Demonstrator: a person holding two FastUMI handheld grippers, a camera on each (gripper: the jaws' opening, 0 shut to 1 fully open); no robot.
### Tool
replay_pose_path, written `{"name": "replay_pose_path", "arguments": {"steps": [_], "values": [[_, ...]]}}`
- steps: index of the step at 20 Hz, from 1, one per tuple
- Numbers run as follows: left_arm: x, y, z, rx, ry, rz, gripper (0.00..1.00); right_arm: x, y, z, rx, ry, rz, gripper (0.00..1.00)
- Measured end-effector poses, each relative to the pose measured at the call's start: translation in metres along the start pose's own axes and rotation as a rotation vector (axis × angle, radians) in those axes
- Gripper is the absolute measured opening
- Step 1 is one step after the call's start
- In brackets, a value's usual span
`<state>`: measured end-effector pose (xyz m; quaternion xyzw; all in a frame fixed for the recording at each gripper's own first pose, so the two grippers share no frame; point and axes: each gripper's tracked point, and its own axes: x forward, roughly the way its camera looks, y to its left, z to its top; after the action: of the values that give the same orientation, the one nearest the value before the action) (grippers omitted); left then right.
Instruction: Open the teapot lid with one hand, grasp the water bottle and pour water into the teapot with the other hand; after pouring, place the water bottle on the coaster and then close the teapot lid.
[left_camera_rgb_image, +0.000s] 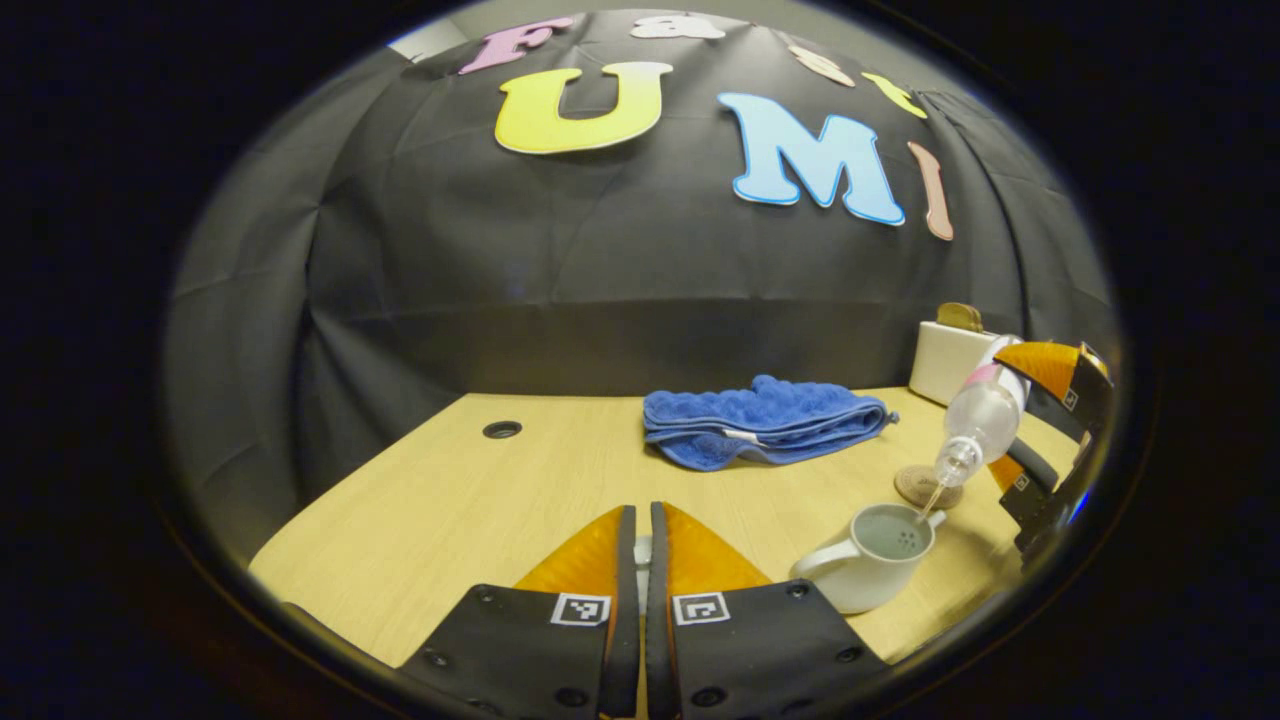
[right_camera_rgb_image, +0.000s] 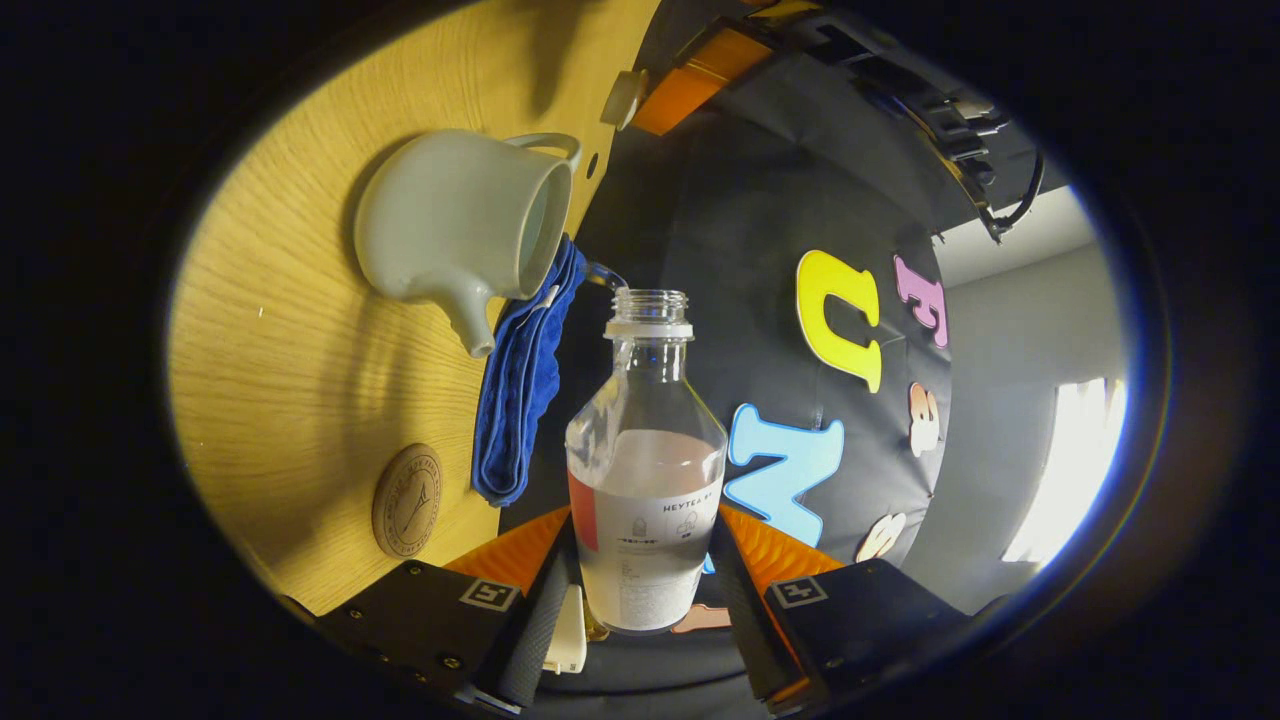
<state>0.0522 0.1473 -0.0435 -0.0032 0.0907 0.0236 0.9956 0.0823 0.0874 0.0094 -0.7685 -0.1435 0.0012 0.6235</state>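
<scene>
The white teapot (left_camera_rgb_image: 868, 568) stands open on the table at the right, its strainer holes showing. Above it the clear water bottle (left_camera_rgb_image: 982, 415) is tipped mouth-down, and a thin stream runs into the pot. My right gripper (left_camera_rgb_image: 1045, 440) is shut on the bottle's body. In the right gripper view the bottle (right_camera_rgb_image: 645, 480) sits between my right gripper's (right_camera_rgb_image: 645, 522) fingers, with the teapot (right_camera_rgb_image: 455, 220) beyond its mouth. My left gripper (left_camera_rgb_image: 641, 515) is shut on the pale teapot lid (left_camera_rgb_image: 641, 562), held left of the pot and above the table. The round cork coaster (left_camera_rgb_image: 925, 487) lies just behind the teapot.
A folded blue towel (left_camera_rgb_image: 765, 422) lies mid-table behind the pot. A white box (left_camera_rgb_image: 950, 360) stands at the far right by the wall. A cable hole (left_camera_rgb_image: 502, 429) is in the tabletop (left_camera_rgb_image: 450, 520) at the left. The left gripper (right_camera_rgb_image: 690, 85) with the lid (right_camera_rgb_image: 622, 98) shows above the teapot.
</scene>
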Motion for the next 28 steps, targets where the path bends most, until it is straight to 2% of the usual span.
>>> {"name": "replay_pose_path", "arguments": {"steps": [28], "values": [[0.001, -0.007, -0.006, 0.024, 0.022, -0.015, 0.09, 0.006, -0.019, -0.001, -0.158, -0.033, -0.070, 0.76]]}}
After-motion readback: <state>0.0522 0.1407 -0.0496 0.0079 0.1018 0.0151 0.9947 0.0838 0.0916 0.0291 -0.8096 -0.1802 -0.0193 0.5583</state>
